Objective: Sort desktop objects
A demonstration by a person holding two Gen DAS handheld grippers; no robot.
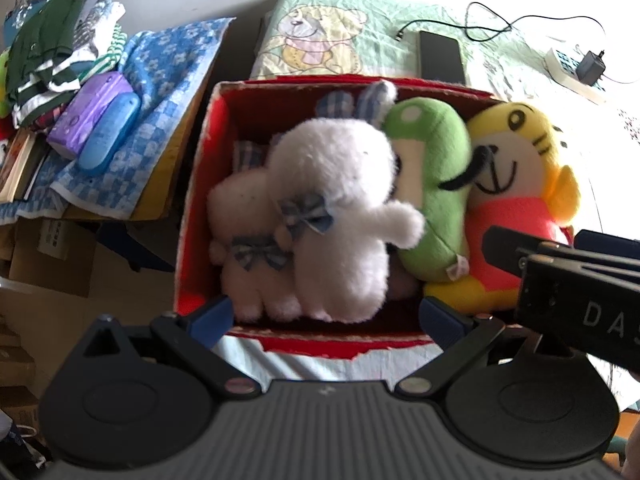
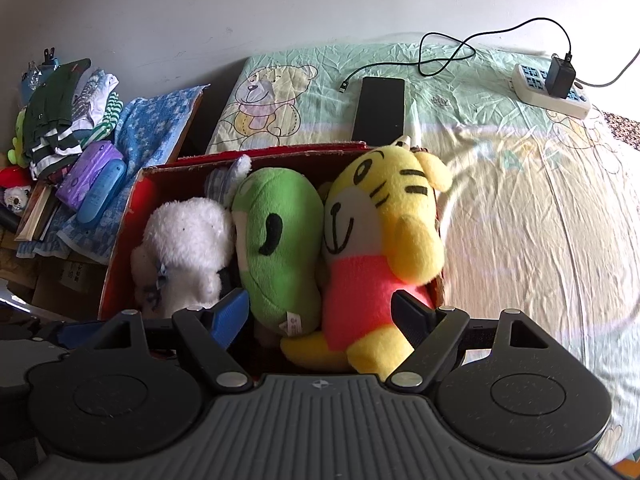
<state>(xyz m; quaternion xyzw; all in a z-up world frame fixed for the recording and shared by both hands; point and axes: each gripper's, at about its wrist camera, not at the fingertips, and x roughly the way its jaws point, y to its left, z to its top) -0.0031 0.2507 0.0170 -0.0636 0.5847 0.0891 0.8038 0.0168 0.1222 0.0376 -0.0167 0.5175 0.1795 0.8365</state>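
Nearest the lens, the left gripper (image 1: 326,312) hangs with jaws spread wide and empty over the near wall of the red box (image 1: 192,216). Just ahead of its fingers sit the white plush rabbits (image 1: 320,216). The right gripper (image 2: 320,312) is likewise spread, its fingers flanking the lower ends of the green plush (image 2: 276,240) and the yellow tiger plush (image 2: 380,240), though whether a pad touches the tiger is hard to judge. All the toys stand packed side by side in the box, so the sorting step looks nearly finished. Next probably comes lifting both tools clear. Beyond the box lie a black phone (image 2: 380,108) and a power strip (image 2: 552,92) on the bedsheet (image 2: 520,200).
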